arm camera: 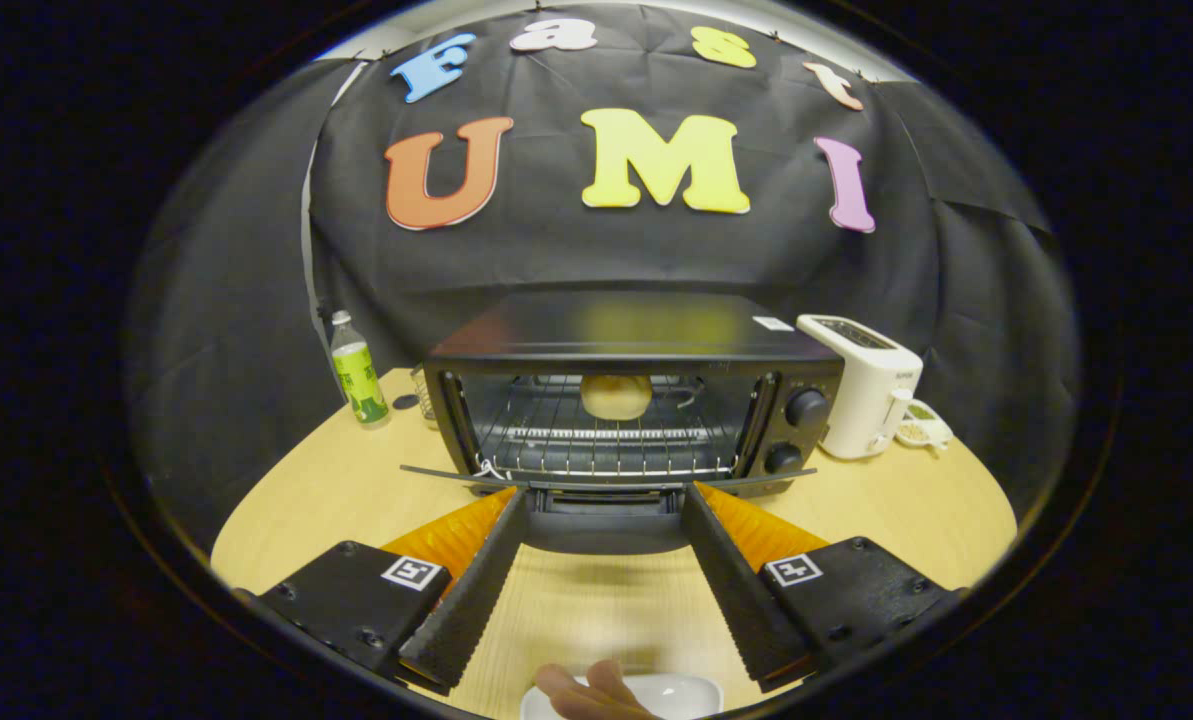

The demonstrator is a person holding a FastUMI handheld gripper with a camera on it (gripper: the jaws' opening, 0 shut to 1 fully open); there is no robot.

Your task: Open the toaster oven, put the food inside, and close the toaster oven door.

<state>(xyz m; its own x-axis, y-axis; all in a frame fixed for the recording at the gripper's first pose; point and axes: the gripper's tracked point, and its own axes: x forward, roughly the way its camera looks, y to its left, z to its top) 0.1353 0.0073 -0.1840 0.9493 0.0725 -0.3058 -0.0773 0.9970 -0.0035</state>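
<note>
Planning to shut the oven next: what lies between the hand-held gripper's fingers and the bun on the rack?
In the gripper view, the lowered oven door lies just ahead of the open hand-held gripper; beyond it, bare wire rack up to the bun.

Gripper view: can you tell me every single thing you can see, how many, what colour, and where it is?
toaster oven: one, black, on the table just beyond the jaws, door folded down open
bread roll: one, pale tan, on the wire rack inside the oven
wire rack: one, silver, inside the oven
knobs: two, black, right of the oven's opening
toaster: one, white, right of the oven
bottle: one, clear with a green label, left of the oven
table: one, light wood, under everything
plate: one, white, near edge of the table
hand: one, resting on the plate
gripper: one, jaws open, tips at the open door's edge
</note>
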